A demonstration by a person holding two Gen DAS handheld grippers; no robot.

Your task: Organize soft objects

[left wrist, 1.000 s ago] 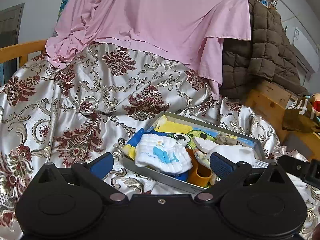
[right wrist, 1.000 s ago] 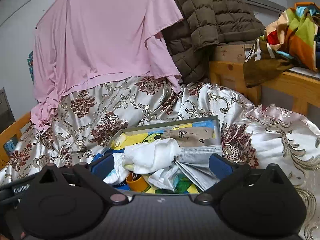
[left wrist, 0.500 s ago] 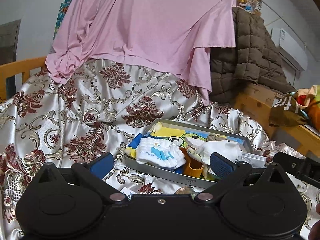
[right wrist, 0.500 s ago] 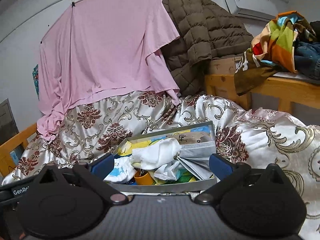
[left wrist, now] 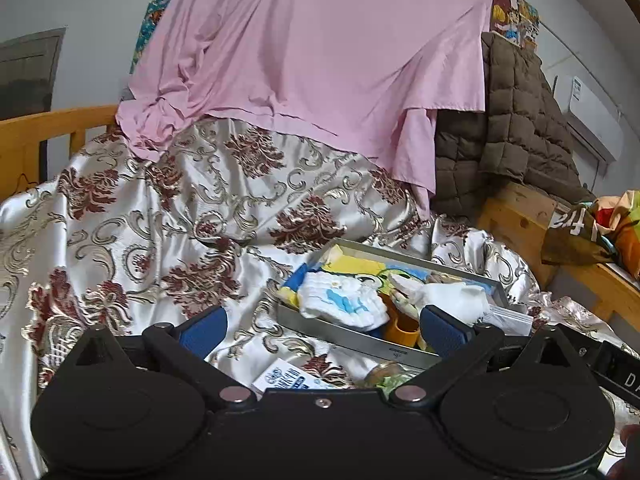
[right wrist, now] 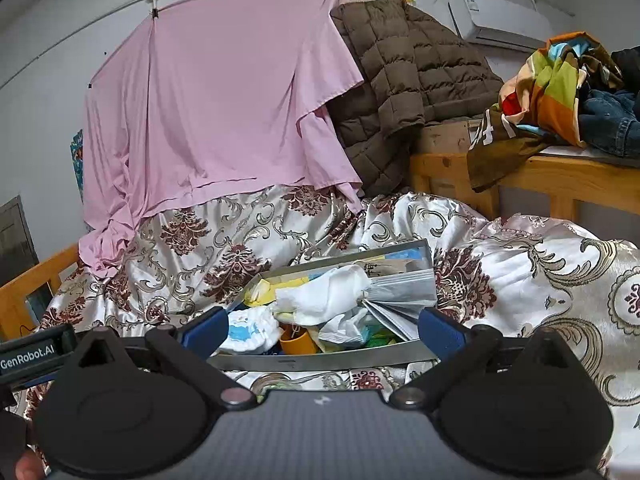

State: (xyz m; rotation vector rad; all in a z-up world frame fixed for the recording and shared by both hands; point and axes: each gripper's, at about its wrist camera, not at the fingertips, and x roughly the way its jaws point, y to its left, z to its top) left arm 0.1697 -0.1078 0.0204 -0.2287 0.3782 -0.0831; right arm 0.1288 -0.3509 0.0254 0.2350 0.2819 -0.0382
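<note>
A grey metal tray (left wrist: 352,338) (right wrist: 320,360) lies on the flowered satin cover. It holds a white and blue knitted piece (left wrist: 344,300) (right wrist: 248,330), a white sock (left wrist: 456,300) (right wrist: 320,296), grey face masks (right wrist: 400,288), an orange cup (left wrist: 400,330) (right wrist: 298,342) and yellow printed cloth (left wrist: 356,266). My left gripper (left wrist: 324,328) stands open just before the tray's near rim, nothing between its blue pads. My right gripper (right wrist: 322,328) is open too, its pads on either side of the tray's front, holding nothing.
A small printed packet (left wrist: 290,378) and a wrapped item (left wrist: 386,374) lie on the satin cover (left wrist: 180,240) in front of the tray. A pink sheet (right wrist: 216,112) and brown quilted jacket (right wrist: 408,68) hang behind. Wooden shelf (right wrist: 560,168) with piled clothes at right.
Both grippers have drawn back and tilted up from the tray, so it looks smaller and lower. The packet in front of the tray has come into the left view. Both stay open.
</note>
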